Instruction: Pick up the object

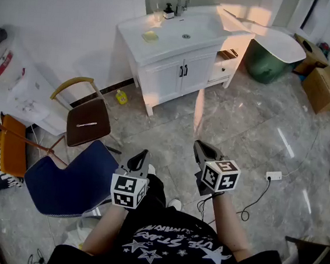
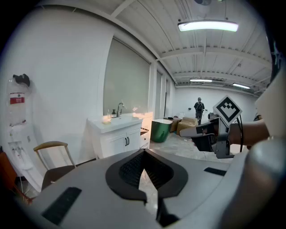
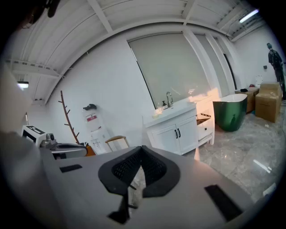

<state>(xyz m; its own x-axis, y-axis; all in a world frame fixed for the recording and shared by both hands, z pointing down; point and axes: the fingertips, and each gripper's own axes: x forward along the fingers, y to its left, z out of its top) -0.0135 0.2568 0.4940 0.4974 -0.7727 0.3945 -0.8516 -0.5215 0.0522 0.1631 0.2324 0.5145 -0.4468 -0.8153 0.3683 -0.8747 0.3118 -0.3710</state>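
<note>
Holding both grippers out over the grey stone floor (image 1: pixel 253 132), we carry the left gripper (image 1: pixel 142 155) and the right gripper (image 1: pixel 199 145) side by side with a gap between them, both pointing away from our body toward a white washstand (image 1: pixel 177 71). The left jaws are pressed together at their tips with nothing between them, and the right jaws are likewise fully closed and empty. Neither gripper touches anything. Which object is to be picked up we cannot tell. The small loose things we see are a yellow pad (image 1: pixel 150 36) lying on the white surface of the washstand just left of the basin, a dark bottle (image 1: pixel 169 10) standing beside the tap (image 1: pixel 181 1) at the back, and a small yellow thing (image 1: pixel 121 97) on the floor near the washstand's left leg. All of these lie well apart from both grippers. To our left stand a brown chair (image 1: pixel 88 120) and, nearer us, a blue chair (image 1: pixel 69 183). A green tub (image 1: pixel 266 66) sits to the right of the washstand, with a cardboard box (image 1: pixel 327 87) beyond it.
</note>
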